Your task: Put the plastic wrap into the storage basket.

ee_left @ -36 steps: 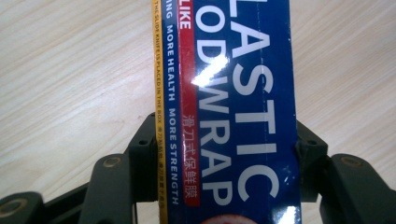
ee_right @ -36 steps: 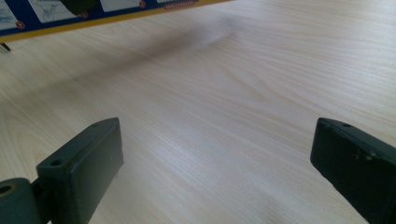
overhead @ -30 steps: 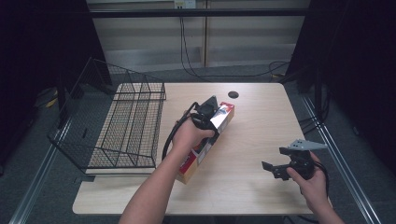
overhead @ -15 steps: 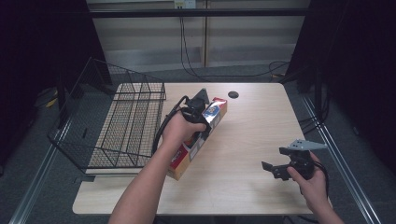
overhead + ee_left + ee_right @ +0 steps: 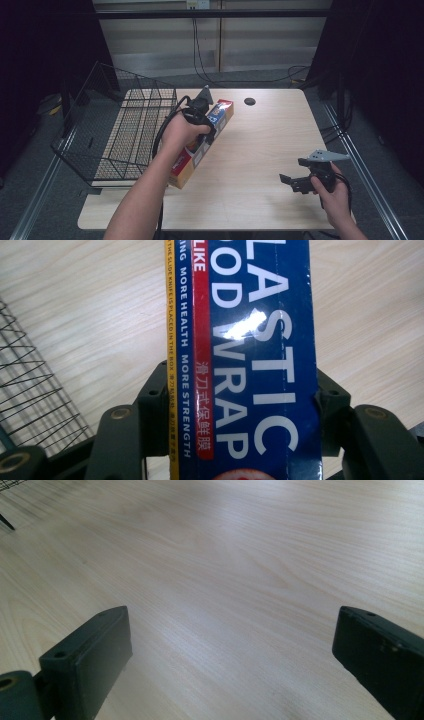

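A long plastic wrap box (image 5: pixel 187 159), blue and red with a yellow edge, hangs lifted above the table, just right of the wire basket (image 5: pixel 125 130). My left gripper (image 5: pixel 202 131) is shut on it across its width. In the left gripper view the box (image 5: pixel 250 350) runs up between the two black jaws, which press its sides. Near the table's front right my right gripper (image 5: pixel 294 182) is held low and open. In the right gripper view its fingers (image 5: pixel 87 655) stand wide apart over bare wood with nothing between them.
The black wire basket takes up the left side of the wooden table (image 5: pixel 270 145) and overhangs its left edge. A round dark cable hole (image 5: pixel 249 101) lies at the back. Cables hang behind the table.
My left gripper has lifted the plastic wrap box and carried it left, toward the wire basket. The right gripper has stayed where it was.
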Action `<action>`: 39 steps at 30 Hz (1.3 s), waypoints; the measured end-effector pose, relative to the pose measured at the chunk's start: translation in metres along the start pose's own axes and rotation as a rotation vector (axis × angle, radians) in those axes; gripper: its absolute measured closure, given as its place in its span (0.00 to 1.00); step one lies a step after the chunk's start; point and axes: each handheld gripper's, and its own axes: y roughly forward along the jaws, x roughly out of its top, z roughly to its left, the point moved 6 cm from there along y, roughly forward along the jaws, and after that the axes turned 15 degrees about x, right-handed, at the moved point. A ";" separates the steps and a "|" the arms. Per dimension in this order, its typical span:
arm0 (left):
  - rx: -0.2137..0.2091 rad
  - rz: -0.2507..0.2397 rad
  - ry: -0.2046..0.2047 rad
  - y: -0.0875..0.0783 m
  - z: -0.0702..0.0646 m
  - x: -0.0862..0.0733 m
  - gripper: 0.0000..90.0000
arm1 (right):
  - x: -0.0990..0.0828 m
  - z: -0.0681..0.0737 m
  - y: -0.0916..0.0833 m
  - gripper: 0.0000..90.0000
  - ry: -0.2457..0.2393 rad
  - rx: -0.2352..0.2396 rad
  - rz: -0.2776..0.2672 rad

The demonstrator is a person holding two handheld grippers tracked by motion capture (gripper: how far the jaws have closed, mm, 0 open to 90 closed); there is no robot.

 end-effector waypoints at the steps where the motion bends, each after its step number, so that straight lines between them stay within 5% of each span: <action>1: 0.005 -0.002 0.000 -0.001 0.002 0.000 0.47 | 0.000 0.000 0.000 0.03 -0.001 -0.002 -0.005; 39: 0.014 -0.005 -0.094 -0.044 0.053 -0.012 0.47 | 0.000 0.001 0.002 0.03 -0.007 0.000 0.001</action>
